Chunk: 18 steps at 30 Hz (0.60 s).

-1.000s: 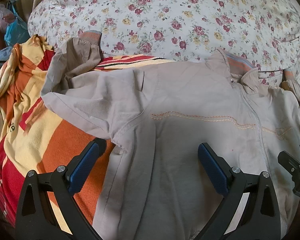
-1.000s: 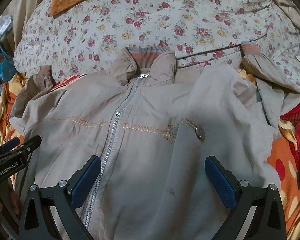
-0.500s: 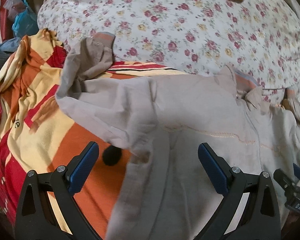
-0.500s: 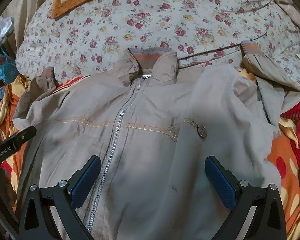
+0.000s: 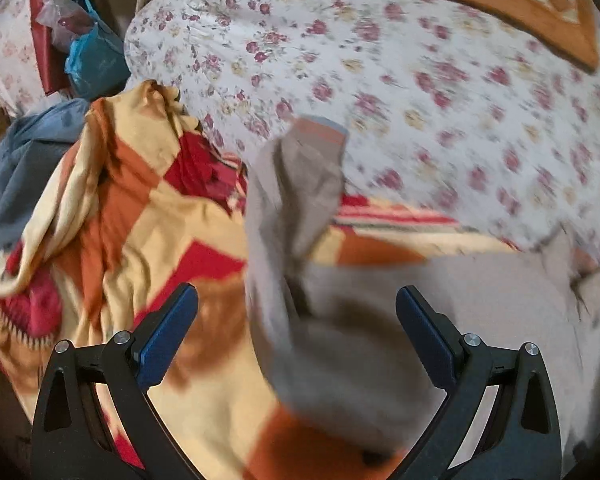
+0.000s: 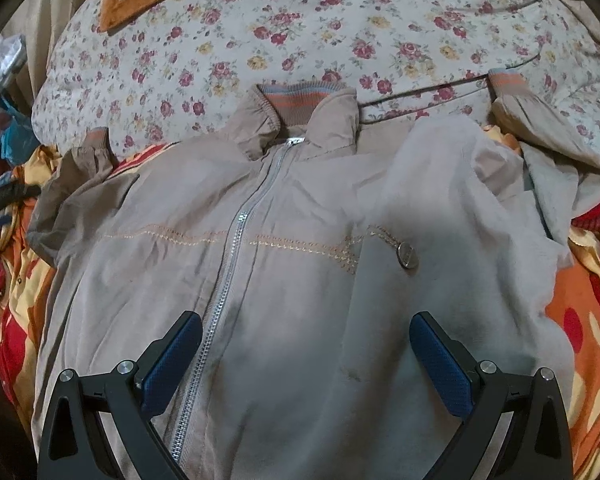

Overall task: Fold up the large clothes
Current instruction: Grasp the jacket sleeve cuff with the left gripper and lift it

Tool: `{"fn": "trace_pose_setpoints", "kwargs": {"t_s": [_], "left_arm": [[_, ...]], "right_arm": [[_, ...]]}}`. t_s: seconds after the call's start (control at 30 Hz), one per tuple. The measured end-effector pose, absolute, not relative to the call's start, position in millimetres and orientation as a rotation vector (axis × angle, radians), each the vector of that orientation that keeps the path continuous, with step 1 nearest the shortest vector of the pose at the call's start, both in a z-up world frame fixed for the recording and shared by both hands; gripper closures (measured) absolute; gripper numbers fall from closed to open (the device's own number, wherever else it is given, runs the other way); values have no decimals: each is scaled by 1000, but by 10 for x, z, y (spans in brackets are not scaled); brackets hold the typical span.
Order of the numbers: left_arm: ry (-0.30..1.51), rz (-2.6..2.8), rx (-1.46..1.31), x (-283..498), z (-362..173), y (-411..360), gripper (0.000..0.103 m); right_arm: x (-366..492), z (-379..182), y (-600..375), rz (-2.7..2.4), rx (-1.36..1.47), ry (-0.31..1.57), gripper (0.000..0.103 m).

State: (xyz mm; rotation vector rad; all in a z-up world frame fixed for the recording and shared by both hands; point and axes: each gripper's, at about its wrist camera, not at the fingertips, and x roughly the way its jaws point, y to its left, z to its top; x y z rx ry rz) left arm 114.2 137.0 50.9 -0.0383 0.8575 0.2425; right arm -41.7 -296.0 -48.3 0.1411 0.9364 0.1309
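Observation:
A beige zip jacket (image 6: 284, 264) lies front up on the bed, collar away from me, its right side folded over the chest. Its right sleeve (image 6: 540, 136) with a striped cuff trails off at the upper right. My right gripper (image 6: 306, 344) hovers open above the jacket's lower front, zipper (image 6: 236, 240) beside its left finger. In the left wrist view the jacket's left sleeve (image 5: 296, 200) stands blurred between the fingers of my left gripper (image 5: 296, 320), which is open and holds nothing. The sleeve's striped cuff (image 5: 320, 128) points away from me.
An orange, red and yellow blanket (image 5: 140, 216) lies under the jacket and bunches at the left. A floral quilt (image 6: 300, 20) covers the bed beyond the collar. Blue cloth (image 5: 24, 160) and bags (image 5: 92, 56) sit at the far left edge.
My left gripper has swung left off the jacket's body toward the left sleeve, which now fills the middle of its view. My right gripper has hardly moved.

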Motion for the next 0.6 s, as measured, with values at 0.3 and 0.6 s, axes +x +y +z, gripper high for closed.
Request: {"fn": "trace_pose_setpoints", "kwargs": {"t_s": [0.3, 0.6], "left_arm": [[933, 269, 19, 2206, 274, 1846, 3], [1072, 180, -115, 2572, -216, 2110, 97]], "right_arm": [[-347, -586, -2936, 145, 118, 987, 0], [-295, -635, -2912, 157, 79, 971, 0]]}}
